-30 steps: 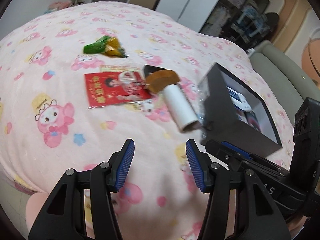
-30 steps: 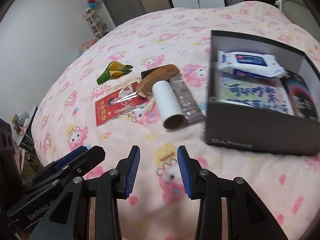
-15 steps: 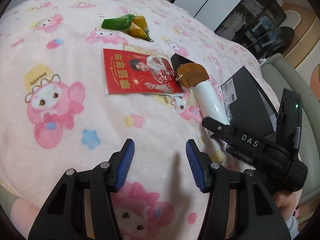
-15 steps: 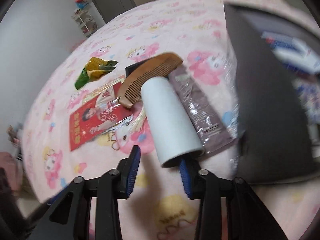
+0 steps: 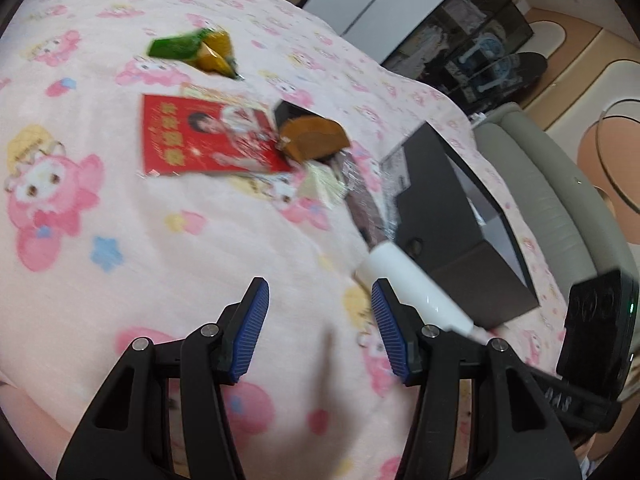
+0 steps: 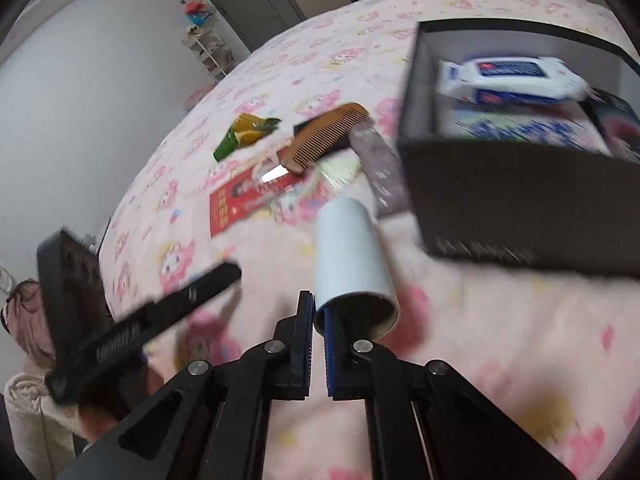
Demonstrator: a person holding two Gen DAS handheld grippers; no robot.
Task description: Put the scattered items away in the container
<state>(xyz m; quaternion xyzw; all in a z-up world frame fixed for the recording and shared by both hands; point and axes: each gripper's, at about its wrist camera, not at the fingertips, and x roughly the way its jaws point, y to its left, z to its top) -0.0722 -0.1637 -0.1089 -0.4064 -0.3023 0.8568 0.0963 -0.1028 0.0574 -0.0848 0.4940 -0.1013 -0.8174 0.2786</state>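
My right gripper (image 6: 319, 320) is shut on the rim of a white paper roll (image 6: 352, 264) and holds it above the pink bedspread; the roll also shows in the left wrist view (image 5: 412, 288). My left gripper (image 5: 318, 320) is open and empty over the blanket. The black box (image 6: 520, 200) stands to the right, holding a wipes pack (image 6: 508, 80) and other packets; it also shows in the left wrist view (image 5: 444, 208). A wooden comb (image 6: 324, 136), red packet (image 6: 248, 196), green-yellow wrapper (image 6: 244, 132) and brown sachet (image 6: 380, 168) lie left of the box.
The bed is covered by a pink cartoon blanket (image 5: 120, 240). A grey sofa (image 5: 560, 184) lies beyond the box. A dark cabinet (image 5: 472, 40) and white doors stand behind the bed. The left gripper's body (image 6: 120, 320) crosses the right wrist view's left side.
My right gripper closed on the white roll's rim and lifted it off the blanket, away from the comb and sachet. My left gripper pulled back slightly and stayed open.
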